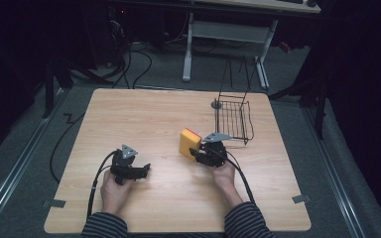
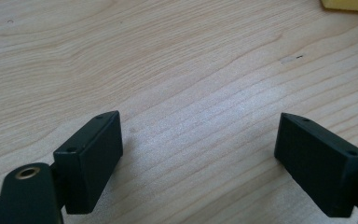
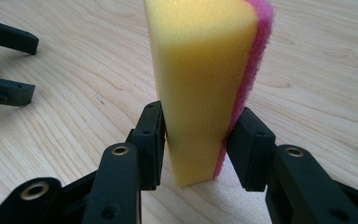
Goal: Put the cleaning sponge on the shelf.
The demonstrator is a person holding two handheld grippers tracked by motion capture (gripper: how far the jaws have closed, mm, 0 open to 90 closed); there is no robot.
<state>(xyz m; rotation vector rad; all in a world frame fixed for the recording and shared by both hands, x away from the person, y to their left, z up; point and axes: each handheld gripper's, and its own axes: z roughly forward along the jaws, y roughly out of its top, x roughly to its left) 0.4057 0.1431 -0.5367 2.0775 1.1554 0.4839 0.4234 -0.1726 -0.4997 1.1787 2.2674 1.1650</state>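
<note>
Yellow sponge, one, wire basket, one

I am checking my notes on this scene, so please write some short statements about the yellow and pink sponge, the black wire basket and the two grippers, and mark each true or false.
1. The right gripper is shut on the yellow foam sponge with a pink scouring layer. True.
2. The sponge lies inside the black wire basket. False: it stands on edge on the light wooden table, in front of the basket.
3. The left gripper is open with nothing between its jaws. True.
4. The left gripper touches the sponge. False: it is well apart from the sponge.
</note>
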